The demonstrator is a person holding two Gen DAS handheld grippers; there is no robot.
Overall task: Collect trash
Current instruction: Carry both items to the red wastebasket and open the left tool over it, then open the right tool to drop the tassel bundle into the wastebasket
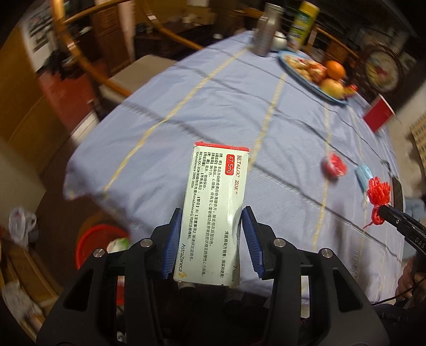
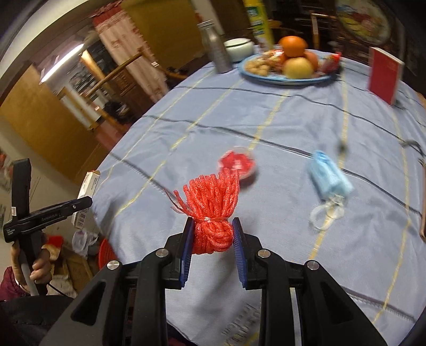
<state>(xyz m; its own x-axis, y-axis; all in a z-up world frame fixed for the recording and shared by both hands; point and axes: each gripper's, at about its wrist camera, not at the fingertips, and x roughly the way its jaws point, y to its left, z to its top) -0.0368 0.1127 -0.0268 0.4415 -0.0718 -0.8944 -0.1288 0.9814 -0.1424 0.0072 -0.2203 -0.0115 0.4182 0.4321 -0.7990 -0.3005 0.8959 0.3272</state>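
Note:
My left gripper [image 1: 212,213] is shut on a white and red medicine box [image 1: 213,202], held above the near edge of the blue tablecloth [image 1: 213,106]. The same box [image 2: 86,197] shows at the left of the right wrist view, in that gripper's jaws. My right gripper [image 2: 212,222] is shut on a bundle of red foam net [image 2: 213,210], lifted off the cloth. That red bundle [image 1: 378,195] also appears at the right edge of the left wrist view. On the cloth lie a small red plastic cup [image 2: 237,163] and a folded blue face mask [image 2: 328,178].
At the far end stand a blue plate of fruit and snacks [image 2: 287,68], a metal bottle [image 2: 217,50], a yellow-green can [image 1: 303,24], a white bowl [image 2: 238,48] and a red booklet [image 2: 383,71]. A red basket [image 1: 95,242] and plastic bag [image 1: 21,222] sit on the floor.

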